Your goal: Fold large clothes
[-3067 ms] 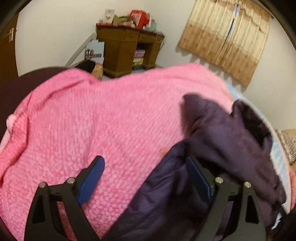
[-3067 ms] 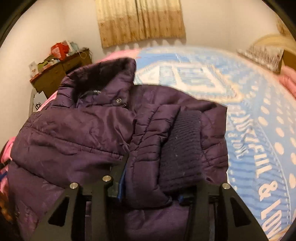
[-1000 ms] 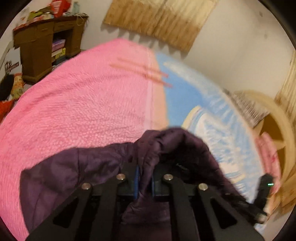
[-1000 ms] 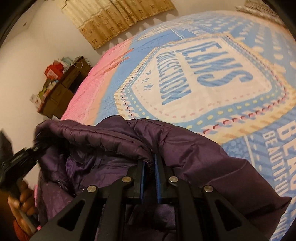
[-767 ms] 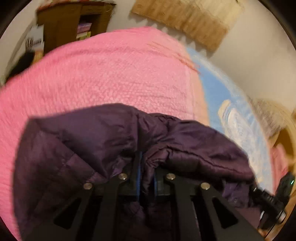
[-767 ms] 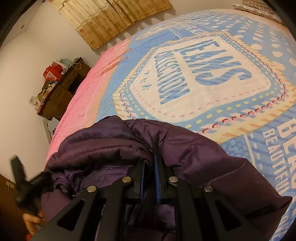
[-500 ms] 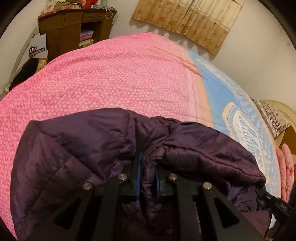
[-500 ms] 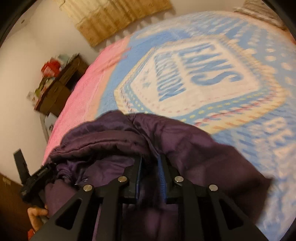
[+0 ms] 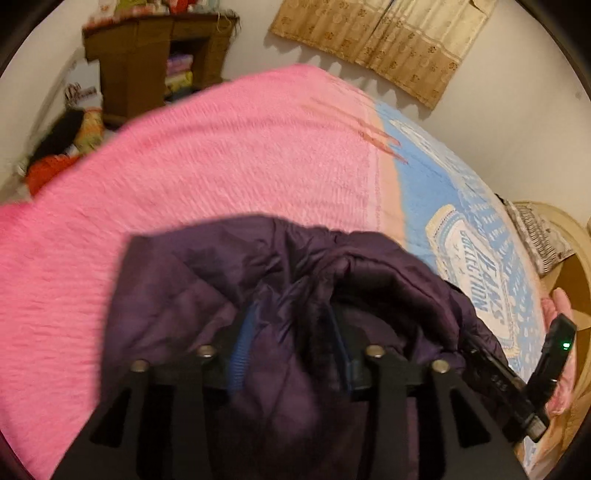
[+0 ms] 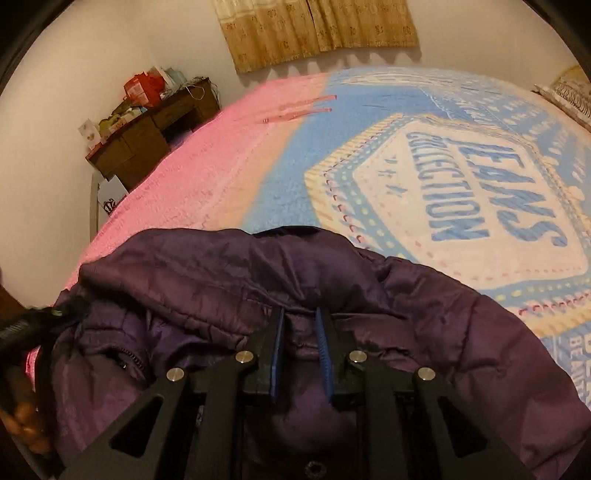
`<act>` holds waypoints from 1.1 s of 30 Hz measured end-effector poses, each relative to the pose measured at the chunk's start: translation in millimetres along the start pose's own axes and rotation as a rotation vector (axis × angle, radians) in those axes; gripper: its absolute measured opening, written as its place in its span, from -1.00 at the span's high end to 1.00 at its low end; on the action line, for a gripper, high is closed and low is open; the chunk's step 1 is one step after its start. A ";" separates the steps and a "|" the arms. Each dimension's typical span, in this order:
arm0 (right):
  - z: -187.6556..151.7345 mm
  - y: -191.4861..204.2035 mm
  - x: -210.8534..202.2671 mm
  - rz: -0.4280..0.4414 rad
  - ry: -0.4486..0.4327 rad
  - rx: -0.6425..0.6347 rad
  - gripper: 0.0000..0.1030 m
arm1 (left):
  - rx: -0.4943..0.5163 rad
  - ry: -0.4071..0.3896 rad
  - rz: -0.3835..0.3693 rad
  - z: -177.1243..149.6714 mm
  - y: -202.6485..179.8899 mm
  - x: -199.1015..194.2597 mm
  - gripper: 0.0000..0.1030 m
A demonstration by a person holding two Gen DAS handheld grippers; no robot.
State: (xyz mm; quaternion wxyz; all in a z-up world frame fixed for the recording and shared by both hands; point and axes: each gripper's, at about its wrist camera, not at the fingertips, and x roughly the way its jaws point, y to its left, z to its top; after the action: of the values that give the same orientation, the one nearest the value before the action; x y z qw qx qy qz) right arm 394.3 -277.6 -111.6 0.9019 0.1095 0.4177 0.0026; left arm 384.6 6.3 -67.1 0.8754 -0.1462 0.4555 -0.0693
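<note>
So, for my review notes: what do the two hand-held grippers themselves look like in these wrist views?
Both match. The left hand-held gripper and right hand-held gripper have matte black angular frames with triangular cut-outs, silver round bolt heads along the linkage, and ribbed blue pads lining the inner faces of the fingers. In the left wrist view, the other unit's black body shows a small green light. No cables visible.

In the left wrist view the jacket (image 9: pixel 332 280) is spread on the bed (image 9: pixel 221 177) at 6 o'clock, with the desk (image 9: pixel 147 48) set against the wall at 11 o'clock and the curtain (image 9: pixel 388 40) hung at 1 o'clock. In the right wrist view the jacket (image 10: pixel 258 280) is laid at 6 o'clock, the desk (image 10: pixel 147 129) is placed behind it at 10 o'clock, and the curtain (image 10: pixel 317 29) is hung at 12 o'clock beyond the bed (image 10: pixel 369 166).
</note>
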 end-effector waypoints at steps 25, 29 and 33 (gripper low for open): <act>-10.5 -37.2 -15.4 0.026 0.021 0.174 0.94 | 0.128 -0.065 0.132 1.5 -29.3 94.2 -0.60; -4.4 -17.6 -6.8 -0.101 -0.009 0.088 0.95 | 0.144 -0.059 0.149 -2.6 -35.2 92.3 -0.64; -4.5 -6.0 -11.0 -0.142 -0.008 0.013 0.88 | 0.130 -0.047 0.116 -1.1 -32.4 87.6 -0.65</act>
State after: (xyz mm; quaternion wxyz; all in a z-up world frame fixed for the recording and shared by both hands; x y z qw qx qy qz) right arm 383.2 -283.6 -107.3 0.9008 0.0857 0.4208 -0.0645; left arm 434.4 -46.9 -125.4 0.8961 -0.0639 0.4370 -0.0444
